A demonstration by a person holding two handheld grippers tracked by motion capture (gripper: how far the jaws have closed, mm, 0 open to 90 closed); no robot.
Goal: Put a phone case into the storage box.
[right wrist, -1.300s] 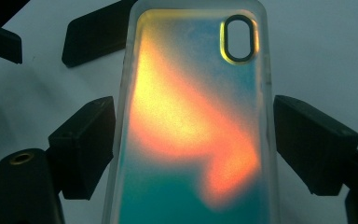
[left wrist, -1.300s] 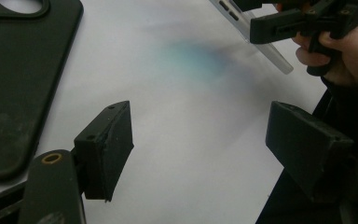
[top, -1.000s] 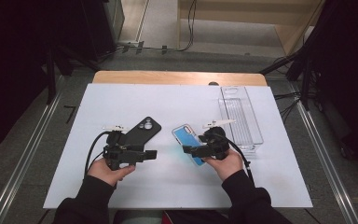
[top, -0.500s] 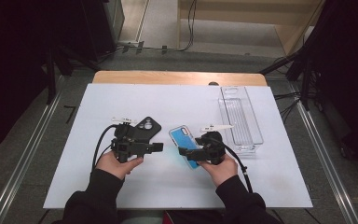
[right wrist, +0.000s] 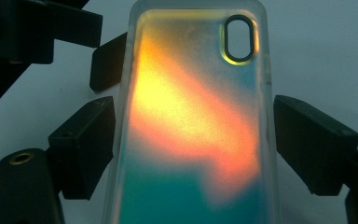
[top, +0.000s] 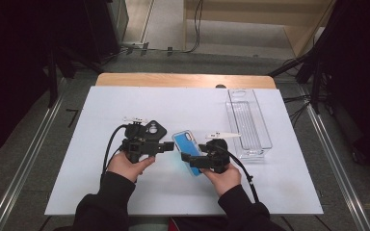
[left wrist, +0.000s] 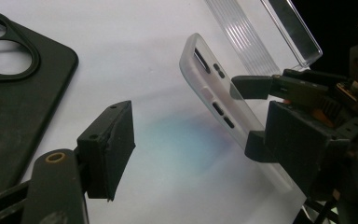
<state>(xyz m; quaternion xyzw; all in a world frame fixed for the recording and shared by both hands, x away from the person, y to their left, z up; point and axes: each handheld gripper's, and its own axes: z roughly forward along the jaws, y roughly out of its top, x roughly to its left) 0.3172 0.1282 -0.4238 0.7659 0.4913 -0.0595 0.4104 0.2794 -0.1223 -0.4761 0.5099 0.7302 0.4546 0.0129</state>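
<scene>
**Iridescent case held by right tool, left tool open beside it**

High view: white, matte counter (top: 270, 192) with a wooden strip along its far edge. The blue case (top: 187, 150) lies near the middle, its near end under the right tool (top: 189, 158). Left tool (top: 170, 146) points toward the case's left edge; a black case (top: 154, 130) with round camera cut-outs lies flat just behind it. A clear ribbed tray (top: 248, 123) stands at the right, near the counter's edge, apart from both hands. Open counter to the left, behind and in front. Sleeves are cut off by the bottom edge.

Left gripper view: one blunt black jaw of the left tool rises at lower left, with nothing against it; the other jaw is out of frame. Jaws stand open, empty. The case (left wrist: 214, 98) shows as frosted, translucent, with rounded corners and button slots along its side, tilted up off the counter. The right tool (left wrist: 256, 116) has one jaw above it and one below. Black case cut off at left.

Right gripper view: the case (right wrist: 191, 116) is glossy, with orange shading to teal and an oval lens hole. The right tool's left jaw touches its edge; whether the right jaw touches is hard to make out. The case's lower end is cut off.
</scene>
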